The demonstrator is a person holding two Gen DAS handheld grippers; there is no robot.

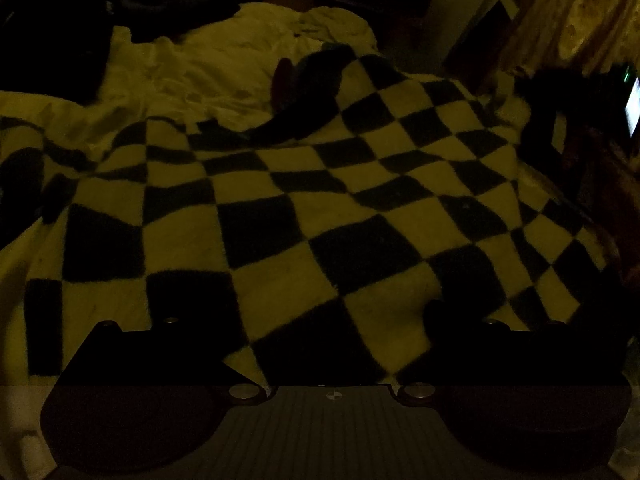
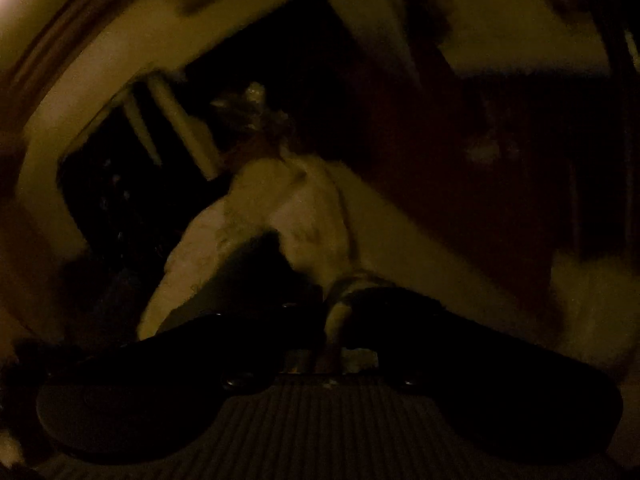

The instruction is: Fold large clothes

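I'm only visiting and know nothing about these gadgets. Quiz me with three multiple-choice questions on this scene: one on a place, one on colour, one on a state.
1. The fuzzy checked cloth lies: A spread over the rumpled pale bed sheet; B in a basket; C on a hanger.
2. Its squares are: A red and green; B dark and pale; C all one colour.
3. The right gripper is: A wide open and empty; B holding a cup; C shut on a fold of fuzzy cloth.
Answers: 1 A, it covers the bed. 2 B, dark squares alternate with pale ones. 3 C, cloth rises from between its close-set fingers.
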